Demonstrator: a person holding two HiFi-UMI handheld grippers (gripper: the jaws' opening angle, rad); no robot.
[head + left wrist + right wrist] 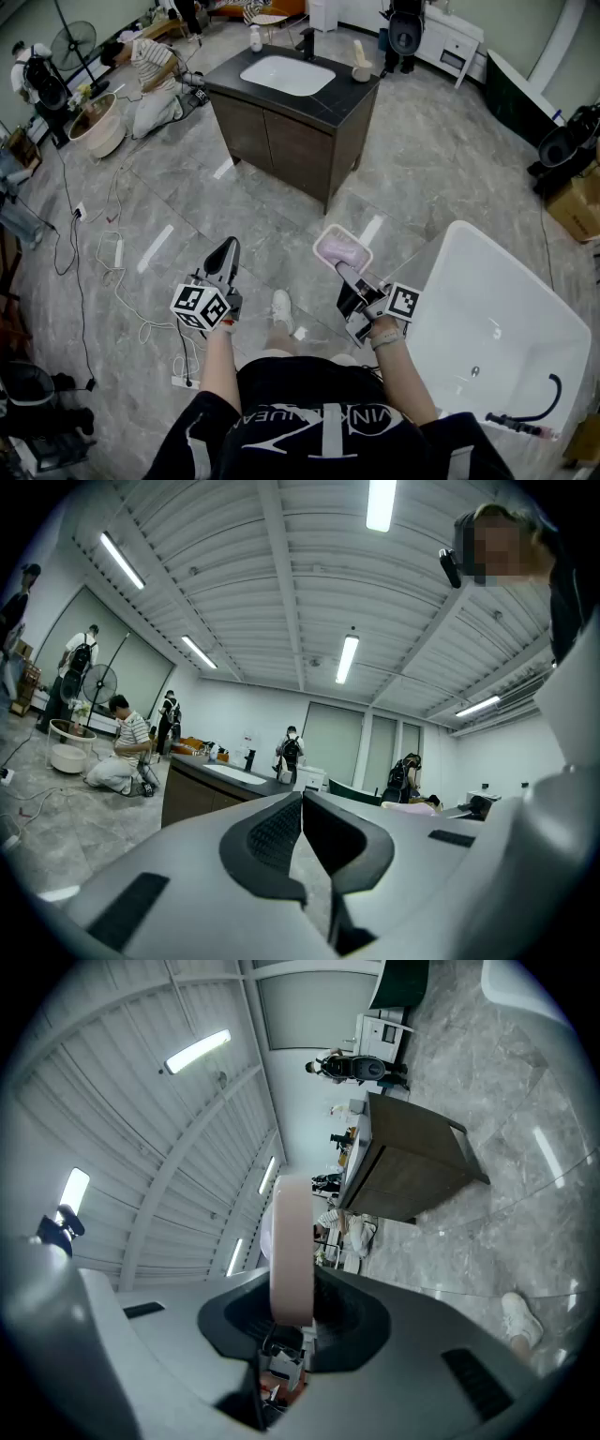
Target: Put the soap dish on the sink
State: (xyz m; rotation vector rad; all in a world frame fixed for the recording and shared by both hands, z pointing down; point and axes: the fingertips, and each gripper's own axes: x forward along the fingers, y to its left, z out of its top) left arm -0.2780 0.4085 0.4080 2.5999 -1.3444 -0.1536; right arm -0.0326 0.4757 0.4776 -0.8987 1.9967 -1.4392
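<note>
The pale pink soap dish (340, 251) is held out in front of me over the marble floor, with my right gripper (343, 269) shut on its near rim. In the right gripper view the soap dish (292, 1246) shows edge-on, pinched between the two dark jaws. My left gripper (226, 255) is at the left, level, its jaws closed together with nothing between them; the left gripper (302, 803) shows the same in its own view. The sink (286, 75), a white basin set in a dark vanity counter, stands several steps ahead.
A white bathtub (497, 328) stands close on my right. A faucet (307, 43), a small bottle (255, 38) and a cup (361, 66) are on the counter. A person (150, 80) crouches left of the vanity beside a basin (98, 127). Cables (112, 272) trail on the floor.
</note>
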